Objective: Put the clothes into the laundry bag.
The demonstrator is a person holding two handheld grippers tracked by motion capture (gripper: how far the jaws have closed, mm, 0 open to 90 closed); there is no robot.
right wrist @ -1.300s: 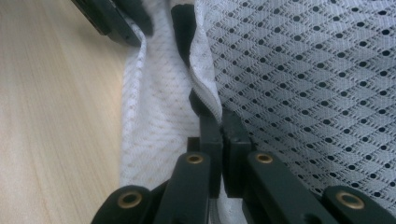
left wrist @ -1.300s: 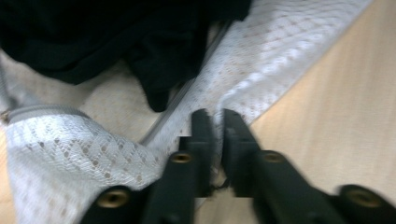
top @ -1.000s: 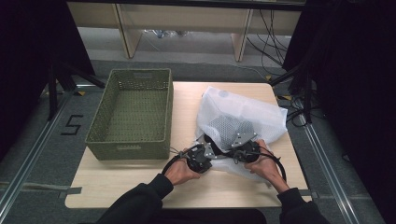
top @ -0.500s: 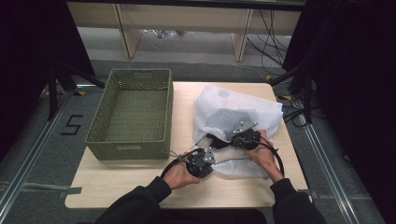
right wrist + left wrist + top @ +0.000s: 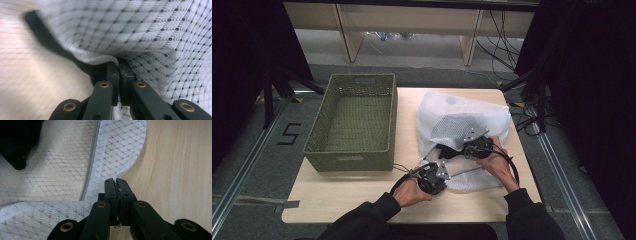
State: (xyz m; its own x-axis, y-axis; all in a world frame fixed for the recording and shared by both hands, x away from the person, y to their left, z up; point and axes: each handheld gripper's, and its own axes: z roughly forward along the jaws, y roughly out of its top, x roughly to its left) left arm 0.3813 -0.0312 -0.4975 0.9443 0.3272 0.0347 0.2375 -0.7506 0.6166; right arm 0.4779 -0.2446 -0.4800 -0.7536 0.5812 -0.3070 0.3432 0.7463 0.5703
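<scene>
A white mesh bag (image 5: 462, 107) lies on the right half of the wooden table (image 5: 342, 200), with something dark (image 5: 454, 125) showing grey through it. My left gripper (image 5: 444, 169) is at the bag's near edge, and its jaws are shut on the rim of the mesh (image 5: 115, 181) beside the zipper (image 5: 91, 157). My right gripper (image 5: 460, 150) is a little farther back over the bag. It is shut on a fold of the upper mesh layer (image 5: 119, 63) and holds it off the table, with a dark gap (image 5: 42, 35) under the lifted cloth.
An empty olive woven basket (image 5: 347, 160) stands on the left half of the table, close to the bag. Bare wood runs along the front edge. Dark curtains, cables and shelving legs surround the table.
My right gripper has moved away from the person, over the bag, drawing the upper mesh layer up with it. The left gripper has stayed at the bag's near edge.
</scene>
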